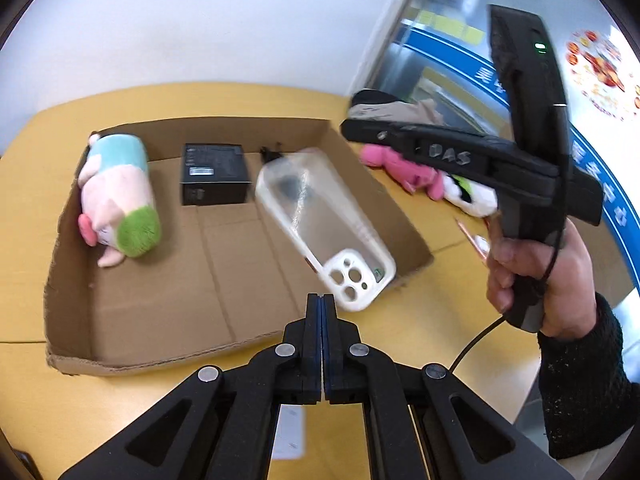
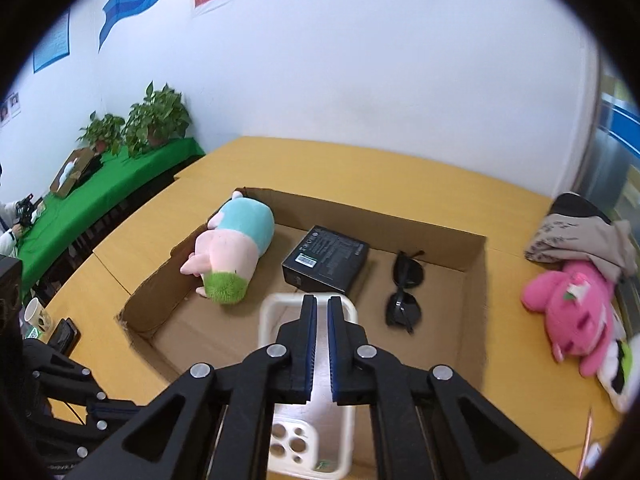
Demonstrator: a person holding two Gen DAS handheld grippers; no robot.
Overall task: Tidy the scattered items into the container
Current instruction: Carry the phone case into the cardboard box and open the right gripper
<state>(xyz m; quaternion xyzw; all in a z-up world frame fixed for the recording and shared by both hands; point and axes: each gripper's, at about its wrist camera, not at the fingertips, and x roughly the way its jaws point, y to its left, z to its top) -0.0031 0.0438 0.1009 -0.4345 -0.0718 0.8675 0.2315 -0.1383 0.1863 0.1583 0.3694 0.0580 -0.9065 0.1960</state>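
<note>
A shallow cardboard box (image 1: 72, 280) (image 2: 476, 280) lies on the yellow table. Inside are a pastel plush toy (image 1: 118, 196) (image 2: 234, 252), a black box (image 1: 214, 174) (image 2: 326, 258) and black sunglasses (image 2: 404, 292). A clear phone case with a white rim (image 1: 320, 224) (image 2: 268, 320) appears in mid-air over the box, blurred in the left wrist view. My right gripper (image 2: 322, 304) is just above it, jaws slightly apart, not touching it. My left gripper (image 1: 321, 300) is shut and empty near the box's front edge.
A pink plush toy (image 2: 572, 308) (image 1: 400, 168), a white and green plush (image 2: 620, 364) and a folded cloth (image 2: 580, 236) lie right of the box. A pencil (image 2: 586, 444) lies at the front right. A cup (image 2: 36, 316) and a phone (image 2: 66, 334) sit at the left.
</note>
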